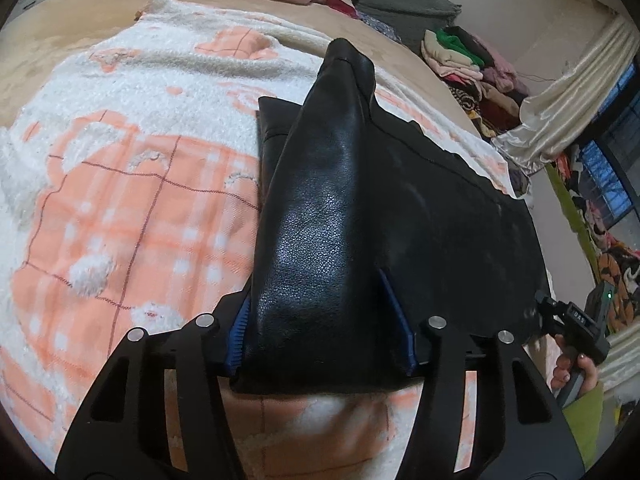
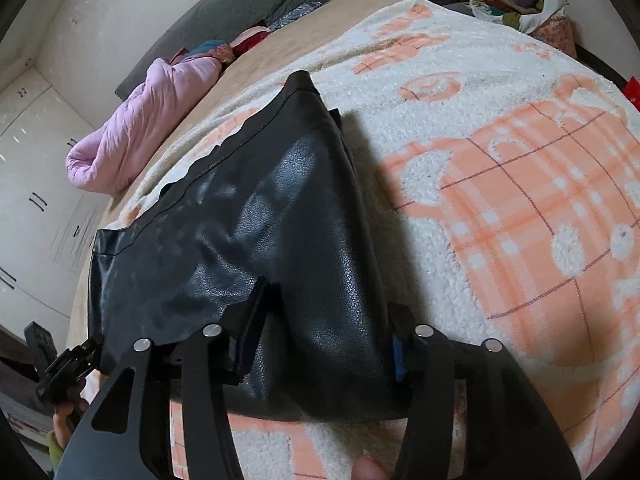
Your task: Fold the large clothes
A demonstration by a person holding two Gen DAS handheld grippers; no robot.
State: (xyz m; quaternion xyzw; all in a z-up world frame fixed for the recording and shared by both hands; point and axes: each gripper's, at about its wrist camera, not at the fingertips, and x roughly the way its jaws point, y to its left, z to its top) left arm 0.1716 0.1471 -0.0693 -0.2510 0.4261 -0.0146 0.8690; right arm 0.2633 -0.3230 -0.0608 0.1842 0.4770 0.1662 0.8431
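Black leather-look garment point(image 1: 420, 208) spread across a white and peach fleece blanket point(image 1: 120, 200) on the bed, one end bunched up into two raised folds. Left tool point(image 1: 320, 332) about half closed, blue pads pressing either side of one fold. Right tool point(image 2: 324, 344) likewise about half closed, clamped on the other fold. Pink quilt point(image 2: 132, 136) bundled at the far edge; piled clothes point(image 1: 472, 68) beyond the bed.

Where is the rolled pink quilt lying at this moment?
In the right wrist view the pink quilt lies at the far left edge of the bed, beyond the black leather garment and the peach-and-white blanket, near the white wardrobe.
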